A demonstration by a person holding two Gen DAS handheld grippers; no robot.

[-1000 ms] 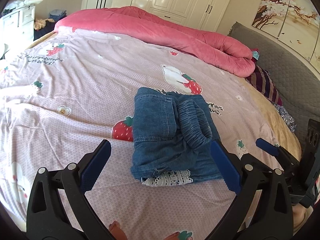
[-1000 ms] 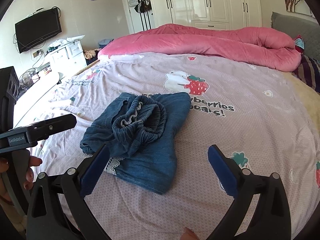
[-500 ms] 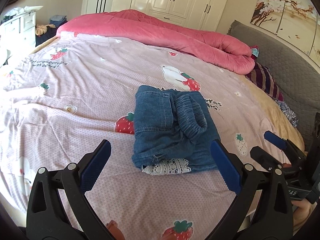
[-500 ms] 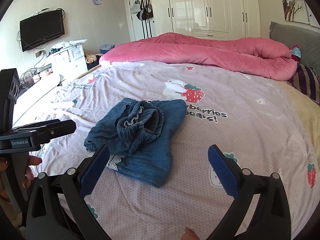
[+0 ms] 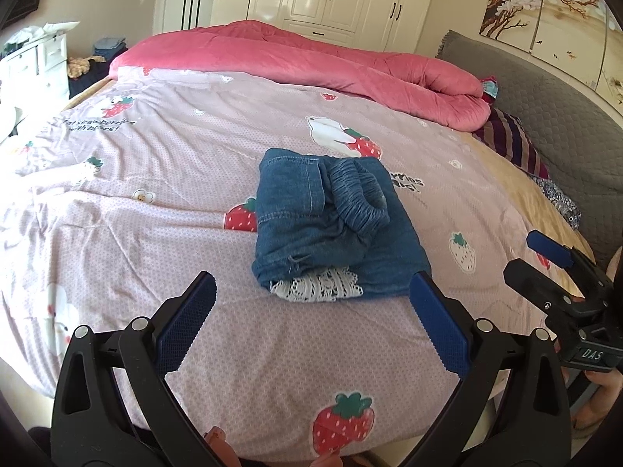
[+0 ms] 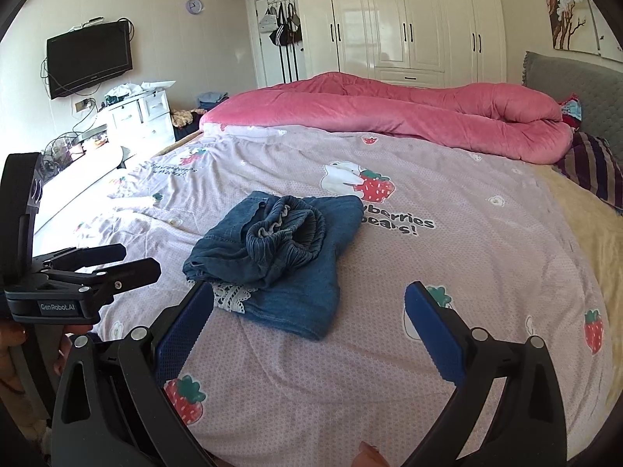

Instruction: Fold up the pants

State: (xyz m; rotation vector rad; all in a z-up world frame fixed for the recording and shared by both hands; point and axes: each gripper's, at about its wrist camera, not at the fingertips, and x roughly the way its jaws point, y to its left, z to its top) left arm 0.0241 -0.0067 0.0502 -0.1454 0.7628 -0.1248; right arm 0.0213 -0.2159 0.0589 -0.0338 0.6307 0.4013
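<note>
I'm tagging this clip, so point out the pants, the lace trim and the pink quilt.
pants [image 5: 311, 210], left wrist view, on the flat denim panel.
lace trim [image 5: 317, 286], left wrist view, on the white edging at the near end.
pink quilt [image 6: 389, 111], right wrist view, on its middle.

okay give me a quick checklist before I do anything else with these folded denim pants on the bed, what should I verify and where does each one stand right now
1. Left tongs open and holding nothing: ok.
2. Right tongs open and holding nothing: ok.
3. Denim pants lie in one compact bundle on the bedsheet, apart from both tongs: ok.
4. Fold tidy: not ok, the elastic waistband bulges on top and the lace trim pokes out at the near edge.
5. Bundle clear of the pink duvet: ok.
6. Layers underneath lie flat: cannot tell, hidden by the top fold.
</note>
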